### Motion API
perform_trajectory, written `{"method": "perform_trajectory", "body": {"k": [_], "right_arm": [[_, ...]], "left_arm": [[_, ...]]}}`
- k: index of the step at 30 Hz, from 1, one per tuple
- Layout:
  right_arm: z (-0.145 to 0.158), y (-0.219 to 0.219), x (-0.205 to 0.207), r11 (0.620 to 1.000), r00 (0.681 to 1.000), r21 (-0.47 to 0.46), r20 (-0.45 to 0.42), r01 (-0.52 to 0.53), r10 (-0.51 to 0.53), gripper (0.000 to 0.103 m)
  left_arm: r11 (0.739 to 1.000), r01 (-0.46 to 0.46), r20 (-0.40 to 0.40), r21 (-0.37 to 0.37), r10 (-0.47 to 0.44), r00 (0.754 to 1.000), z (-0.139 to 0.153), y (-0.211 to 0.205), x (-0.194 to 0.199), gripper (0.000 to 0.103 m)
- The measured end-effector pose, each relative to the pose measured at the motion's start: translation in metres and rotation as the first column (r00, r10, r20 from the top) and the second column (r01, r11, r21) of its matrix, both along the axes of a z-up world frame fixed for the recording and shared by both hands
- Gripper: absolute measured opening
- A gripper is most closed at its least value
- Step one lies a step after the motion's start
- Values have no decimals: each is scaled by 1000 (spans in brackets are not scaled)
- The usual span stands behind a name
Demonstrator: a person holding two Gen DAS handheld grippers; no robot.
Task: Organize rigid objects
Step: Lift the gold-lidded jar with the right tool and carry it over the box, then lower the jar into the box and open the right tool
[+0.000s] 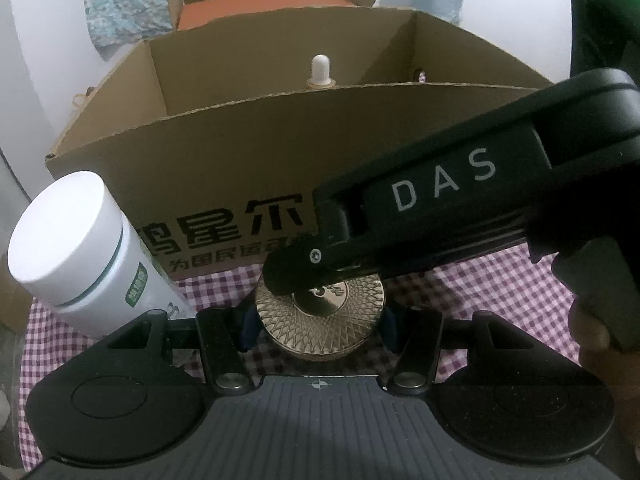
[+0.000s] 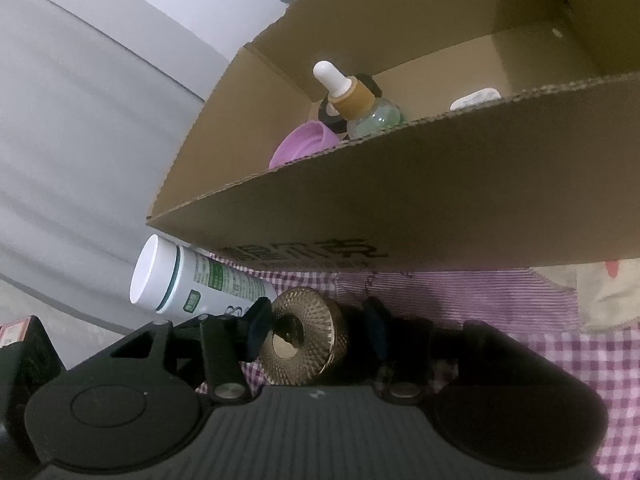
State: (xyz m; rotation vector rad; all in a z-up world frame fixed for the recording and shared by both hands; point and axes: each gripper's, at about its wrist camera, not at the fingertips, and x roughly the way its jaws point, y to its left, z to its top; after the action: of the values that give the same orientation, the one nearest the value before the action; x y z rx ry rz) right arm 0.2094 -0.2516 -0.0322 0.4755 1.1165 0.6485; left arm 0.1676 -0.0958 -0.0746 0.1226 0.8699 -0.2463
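Open brown cardboard box w/ black printed characters on its front wall (image 1: 224, 168) stands on a purple-and-white checked cloth (image 1: 480, 292), at the far side of it. Inside, per right wrist view: clear glass dropper bottle w/ white bulb and tan collar (image 2: 352, 96), upright, next to a round lilac plastic lid or dish (image 2: 300, 146); a white item by the near wall is too hidden to ID.

White cylindrical plastic bottle w/ white cap and green label (image 1: 80, 252) sits just outside the box's front left corner, leaning toward the box.

Round gold metal tin w/ embossed lattice lid (image 1: 320, 316) is on the cloth in front of the box, between the pads of both tools. Left gripper (image 1: 318, 322) straddles it, pads at its sides; contact can't be confirmed. Right gripper (image 2: 316, 330): left pad touches the tin's rim, right pad stands apart, so not clamped. In left wrist view its black finger lies over the tin's far edge.
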Motion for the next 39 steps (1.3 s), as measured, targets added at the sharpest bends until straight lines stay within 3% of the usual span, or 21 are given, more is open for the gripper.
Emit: {"method": "perform_trajectory", "body": {"k": [13,23,28,32,39], "right_arm": [[29,-9,-27,1000,999,-8,42,9,-8,49],[99,-19,-30,1000,986,19,169,10,-13,49],[137,-22,0,999,976,38,218,3,-11,49],[153,-26,45,1000,978,24,209,1,-6,49],[130,-26,127,1000,995,-4,97,-7,7,49]], "left_arm": [[997,33,43,-64,-30,999,31,-2,-29,56],[993,53,147,-110,-36,988,97,-6,-32,56],[990,38,162,-138,-15,987,130,-13,3,56],[985,15,126,-172,7,992,133,-19,44,56],[987,-42,1,-158,42,999,112,-29,115,56]]}}
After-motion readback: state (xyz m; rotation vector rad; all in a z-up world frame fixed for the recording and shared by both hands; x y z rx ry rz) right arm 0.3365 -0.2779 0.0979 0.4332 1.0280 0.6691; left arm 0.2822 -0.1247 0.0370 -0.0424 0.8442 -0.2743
